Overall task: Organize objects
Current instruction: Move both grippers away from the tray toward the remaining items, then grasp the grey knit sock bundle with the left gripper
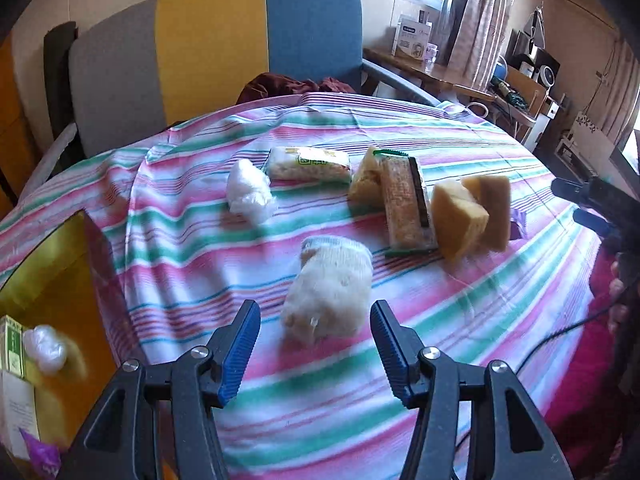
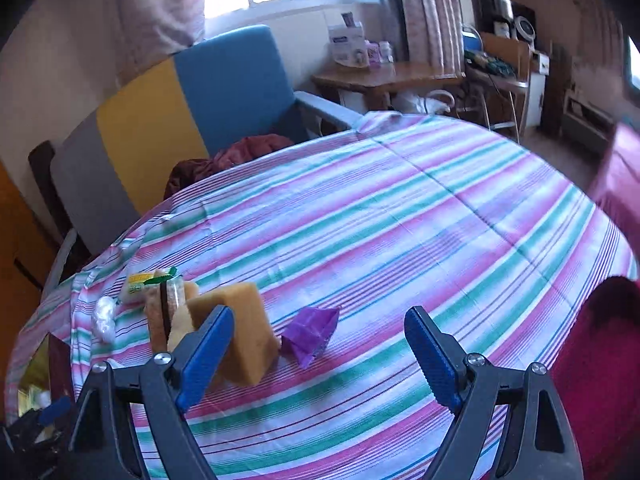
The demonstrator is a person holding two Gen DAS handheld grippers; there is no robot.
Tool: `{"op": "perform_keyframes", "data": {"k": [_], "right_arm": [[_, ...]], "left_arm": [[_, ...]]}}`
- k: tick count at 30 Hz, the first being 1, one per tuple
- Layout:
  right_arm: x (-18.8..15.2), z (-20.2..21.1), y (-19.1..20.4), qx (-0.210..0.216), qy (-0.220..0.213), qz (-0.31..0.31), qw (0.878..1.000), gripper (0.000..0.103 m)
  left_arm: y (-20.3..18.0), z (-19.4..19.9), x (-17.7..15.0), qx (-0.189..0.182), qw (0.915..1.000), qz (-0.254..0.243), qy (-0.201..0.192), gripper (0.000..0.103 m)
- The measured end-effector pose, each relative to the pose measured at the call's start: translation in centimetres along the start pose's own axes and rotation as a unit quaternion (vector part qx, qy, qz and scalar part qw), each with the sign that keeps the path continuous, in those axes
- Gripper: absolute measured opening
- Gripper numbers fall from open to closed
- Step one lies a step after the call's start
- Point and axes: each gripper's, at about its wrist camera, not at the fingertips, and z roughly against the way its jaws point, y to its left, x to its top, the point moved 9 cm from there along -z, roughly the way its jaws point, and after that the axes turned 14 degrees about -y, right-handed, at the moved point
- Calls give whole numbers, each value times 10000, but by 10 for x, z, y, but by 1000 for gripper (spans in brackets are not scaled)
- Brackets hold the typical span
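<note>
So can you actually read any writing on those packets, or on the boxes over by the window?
None can be read.
Yellow-green snack packet: printed label, too blurred.
Green-striped box in the gold bin: print too small.
White box on the desk by the window: blue label, illegible.

Striped cloth (image 2: 400,220) lies bare right of the sponge (image 2: 244,328), save a purple wrapper (image 2: 310,334) just beside it. Left of the sponge, snack packets (image 1: 406,204), (image 1: 308,164), a plastic ball (image 1: 248,192) and a white bundle (image 1: 328,292) crowd the passage.
</note>
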Motion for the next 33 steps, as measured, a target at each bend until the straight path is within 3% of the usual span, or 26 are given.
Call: {"op": "perform_keyframes", "data": {"k": [4,11,12,21,27,33], "right_arm": [[-3,-3,-3,22,66,-131,9999,88],[-8,-4,10,96,101,205,9997,88],[-9,-4,11,105,121,236,9996,88],[-18,-6,34,437,225,643,9967,88],[-18,3,80,1126,239,1007,9882,88],[-3,-12,158,1747,455,1456,9727,88]], "left_arm": [[-7,-20,1,10,9998,-199,91,59],[-16,-51,2,-76,9992,-295,259,59],[-16,-54,1,-13,9992,-298,253,55],[-12,-31,-13,-31,9999,-66,-74,48],[-19,-5,-31,-119,9992,-206,-309,48],[-16,1,-35,-156,9990,-159,-399,48]]}}
